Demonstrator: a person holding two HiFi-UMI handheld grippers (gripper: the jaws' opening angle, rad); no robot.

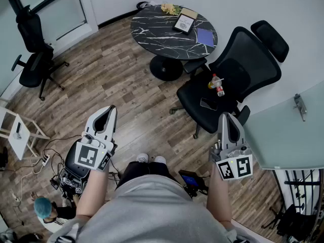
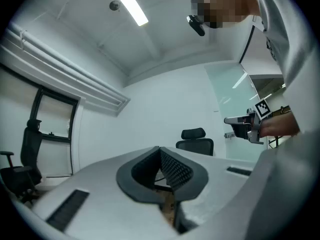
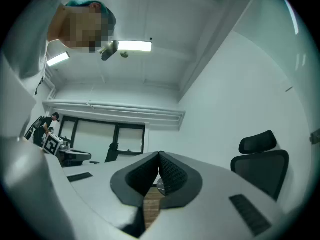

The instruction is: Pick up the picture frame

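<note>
Two grippers, one frame, well apart

The left grey gripper (image 1: 110, 109) and right grey gripper (image 1: 229, 116) each hold their jaws pressed together, empty. One black-edged picture frame (image 1: 185, 23) lies on the round black marble table (image 1: 154, 34) (two black office chairs (image 1: 238, 80) (image 1: 33, 49) stand about).

You can read nothing here: the picture frame (image 1: 184, 23) at the counter's (image 1: 154, 32) far edge bears print too small to read. Your left hand-held gripper (image 1: 110, 108) and right hand-held gripper (image 1: 226, 116) carry only square markers (image 1: 90, 156).

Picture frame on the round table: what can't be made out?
Head view: picture frame too small; its image and whether it lies flat are unclear.
Left gripper view: no frame in view; the shut left gripper fills the lower part.
Right gripper view: same, right gripper fills it.
</note>
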